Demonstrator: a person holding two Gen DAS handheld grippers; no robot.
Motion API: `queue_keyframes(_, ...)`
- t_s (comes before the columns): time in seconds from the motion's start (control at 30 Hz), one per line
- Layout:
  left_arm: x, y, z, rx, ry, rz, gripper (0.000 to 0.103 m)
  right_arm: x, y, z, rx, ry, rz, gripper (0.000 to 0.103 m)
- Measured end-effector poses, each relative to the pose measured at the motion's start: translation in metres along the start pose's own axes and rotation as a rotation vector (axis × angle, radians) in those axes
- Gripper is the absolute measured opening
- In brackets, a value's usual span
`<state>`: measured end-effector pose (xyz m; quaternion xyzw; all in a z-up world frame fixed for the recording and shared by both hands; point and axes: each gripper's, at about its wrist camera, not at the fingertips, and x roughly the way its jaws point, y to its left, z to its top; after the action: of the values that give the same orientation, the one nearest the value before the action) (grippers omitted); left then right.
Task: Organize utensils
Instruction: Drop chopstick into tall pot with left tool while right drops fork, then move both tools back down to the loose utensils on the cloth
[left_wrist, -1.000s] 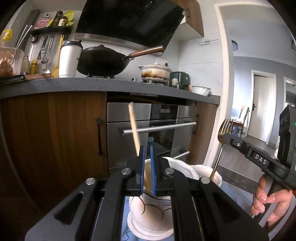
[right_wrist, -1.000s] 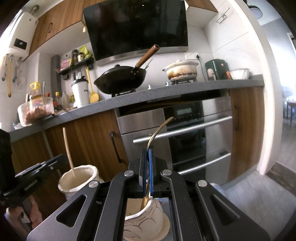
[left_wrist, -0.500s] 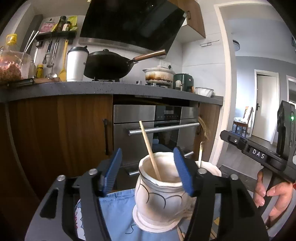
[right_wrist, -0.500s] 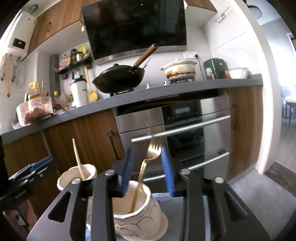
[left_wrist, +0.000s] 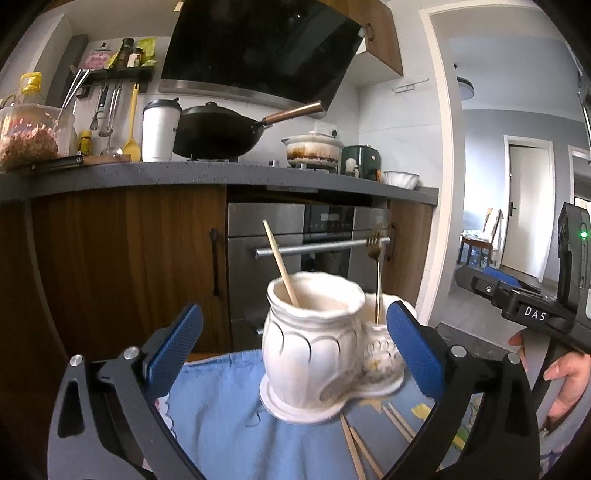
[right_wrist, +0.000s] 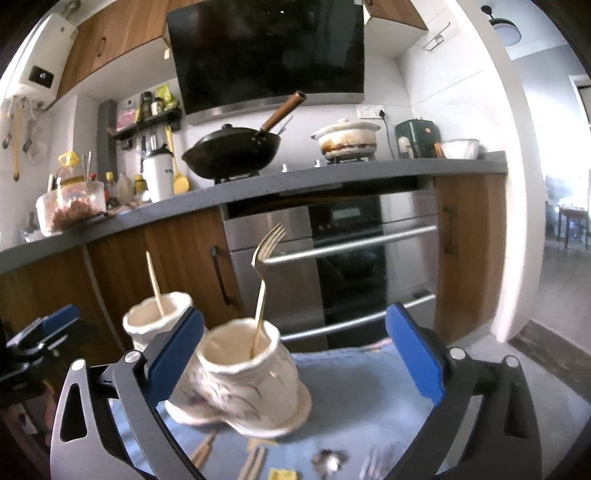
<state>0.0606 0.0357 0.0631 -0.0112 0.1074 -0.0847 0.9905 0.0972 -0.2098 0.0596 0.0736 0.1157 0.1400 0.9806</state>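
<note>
Two white holders on blue cloth (left_wrist: 229, 417): I see L gripper (left_wrist: 291, 349) opening, pads clear of chopstick (left_wrist: 280, 267) in L holder (left_wrist: 310, 343); R gripper (right_wrist: 293, 354) opening, fork (right_wrist: 264, 280) freestanding in R holder (right_wrist: 240, 376), 11 o'clock of center.

Wooden chopstick (left_wrist: 280, 267) and gold fork (right_wrist: 263, 280) stand in white holder (left_wrist: 310, 343).

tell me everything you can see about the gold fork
The gold fork is slim, shiny, gold-coloured metal. It stands handle-down, tines up, in the right-hand white ceramic cup, leaning against the cup's rim, its curved tines tipped to the right in the right wrist view. Nothing grips it.
</note>
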Motion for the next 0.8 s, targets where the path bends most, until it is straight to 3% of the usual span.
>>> queue_keyframes(0.6,-0.004,-0.008,-0.042,0.052,0.130,-0.022,0.098,-0.029,-0.041,-0.050,0.033,0.123,-0.108,0.098)
queue_keyframes(0.8,0.008,-0.019,-0.055,0.128,0.253,-0.044,0.098,-0.035,-0.059,-0.063,0.089,0.168,-0.138,0.098)
